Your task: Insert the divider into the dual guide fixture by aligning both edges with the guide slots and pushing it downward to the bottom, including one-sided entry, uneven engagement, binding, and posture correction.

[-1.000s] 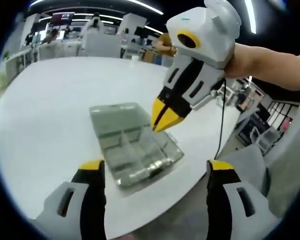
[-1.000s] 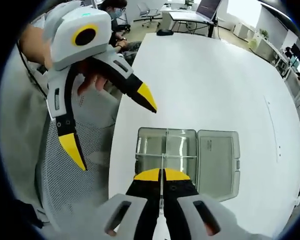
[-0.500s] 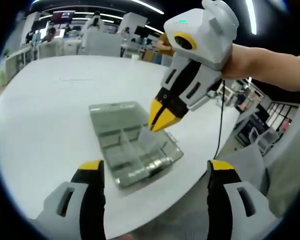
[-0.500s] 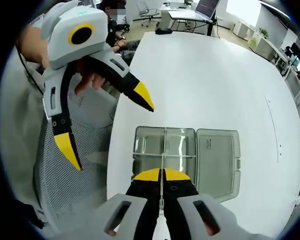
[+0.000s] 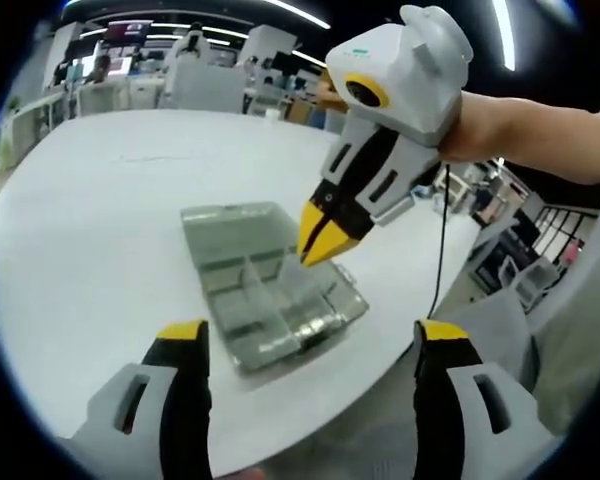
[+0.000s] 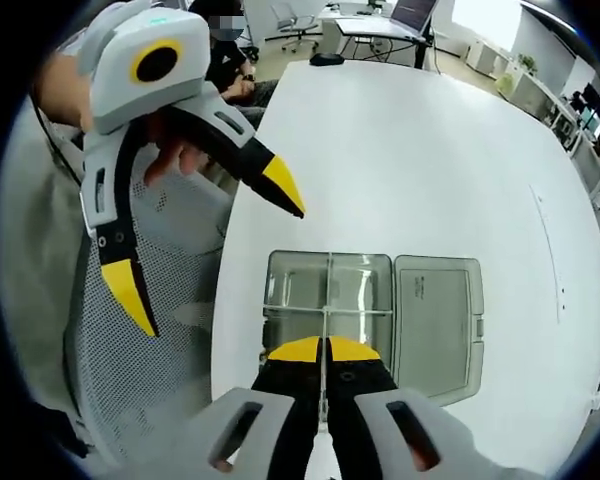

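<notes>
both claws differ: right claw [image 6: 323,350] seemingly pinches the divider [image 6: 324,330] over the fixture [image 6: 330,295], left claw [image 6: 205,250] gapes.

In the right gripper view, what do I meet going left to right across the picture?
Left gripper, held open off the table's edge → clear compartment box → its opened lid lying flat → bare white table.

The box [image 6: 370,300] is seen as clear, glossy plastic; the counter [image 6: 430,160] as smooth, matt white. The chair back [image 6: 150,370] is made of mesh cloth.
</notes>
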Motion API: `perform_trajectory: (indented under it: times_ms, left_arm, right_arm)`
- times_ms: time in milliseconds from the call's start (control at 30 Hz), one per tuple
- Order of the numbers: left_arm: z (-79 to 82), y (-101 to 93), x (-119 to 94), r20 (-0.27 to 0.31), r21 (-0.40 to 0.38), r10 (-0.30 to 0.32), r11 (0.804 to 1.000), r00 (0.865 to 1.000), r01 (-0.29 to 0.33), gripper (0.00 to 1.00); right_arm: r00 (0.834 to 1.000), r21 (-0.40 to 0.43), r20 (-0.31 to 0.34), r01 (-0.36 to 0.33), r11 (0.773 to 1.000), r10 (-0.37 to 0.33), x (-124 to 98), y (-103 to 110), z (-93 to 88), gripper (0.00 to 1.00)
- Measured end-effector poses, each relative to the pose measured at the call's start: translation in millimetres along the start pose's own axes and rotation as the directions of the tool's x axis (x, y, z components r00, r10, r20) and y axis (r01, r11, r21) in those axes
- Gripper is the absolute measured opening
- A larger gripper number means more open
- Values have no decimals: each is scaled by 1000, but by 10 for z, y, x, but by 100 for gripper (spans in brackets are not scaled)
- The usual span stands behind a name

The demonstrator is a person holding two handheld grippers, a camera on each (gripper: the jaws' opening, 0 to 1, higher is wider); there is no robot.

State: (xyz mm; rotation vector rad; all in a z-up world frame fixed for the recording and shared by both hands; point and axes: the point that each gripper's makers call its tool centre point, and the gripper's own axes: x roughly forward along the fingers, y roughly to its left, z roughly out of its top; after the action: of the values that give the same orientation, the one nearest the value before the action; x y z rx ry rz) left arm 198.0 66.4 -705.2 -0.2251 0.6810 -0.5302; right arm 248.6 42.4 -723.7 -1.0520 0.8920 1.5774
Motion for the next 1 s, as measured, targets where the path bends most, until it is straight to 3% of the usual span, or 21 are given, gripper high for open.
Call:
perform_trajectory:
  times_ms: [1000]
  left_arm:
    - [-12,26,-13,0,-7,6,1000,1000,-6,81]
  right_arm:
    - [1000,3,-17,3,1000,-3,31,-8,-33,0]
